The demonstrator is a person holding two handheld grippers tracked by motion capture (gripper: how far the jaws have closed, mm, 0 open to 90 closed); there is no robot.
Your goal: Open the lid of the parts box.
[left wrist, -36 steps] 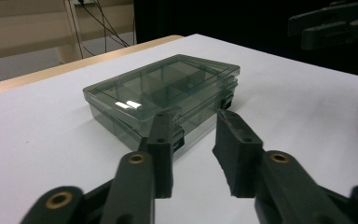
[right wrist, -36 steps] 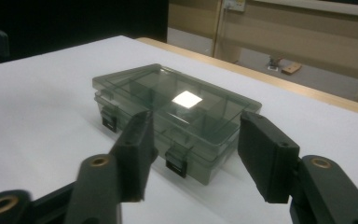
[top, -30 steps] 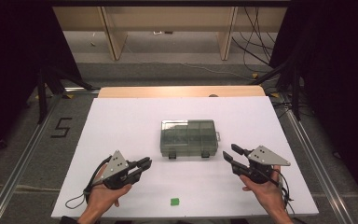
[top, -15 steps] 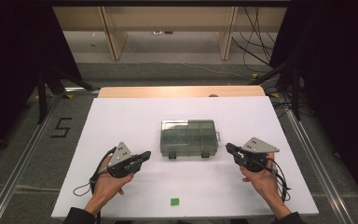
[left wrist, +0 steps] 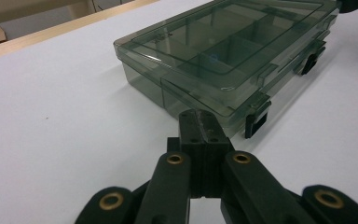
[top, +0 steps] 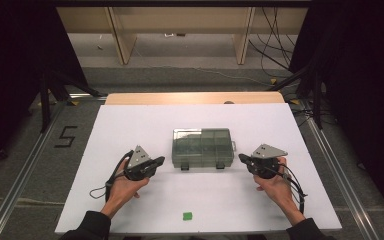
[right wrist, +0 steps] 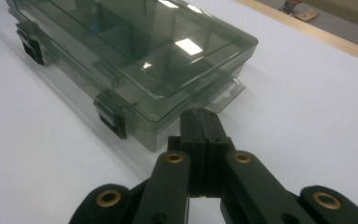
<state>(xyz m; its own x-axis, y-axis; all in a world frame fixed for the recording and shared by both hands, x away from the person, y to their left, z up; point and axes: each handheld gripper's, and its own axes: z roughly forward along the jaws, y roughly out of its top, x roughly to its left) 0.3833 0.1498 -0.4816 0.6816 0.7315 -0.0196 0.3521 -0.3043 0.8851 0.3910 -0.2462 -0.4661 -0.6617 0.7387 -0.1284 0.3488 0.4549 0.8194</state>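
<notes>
Two clenched claws, left gripper (top: 159,161) at nine o'clock and right gripper (top: 242,158) at three, are flanking the closed compartment box (top: 202,147) mid-table; floor marking (top: 65,136) reading "5".

One readable sign is showing in the high view: a large black numeral "5" (top: 66,136), taped or painted in blocky strokes, is lying on the grey carpeted floor (top: 25,165) to the left of the white rectangular tabletop (top: 130,125). It is sitting between the tabletop's left edge and the metal floor rail, and is reading upright from the person's side. The lid of the smoky transparent plastic compartment box (left wrist: 223,51) is carrying a faint raised mark near its corner in the left gripper view, but it is too small to read.
</notes>
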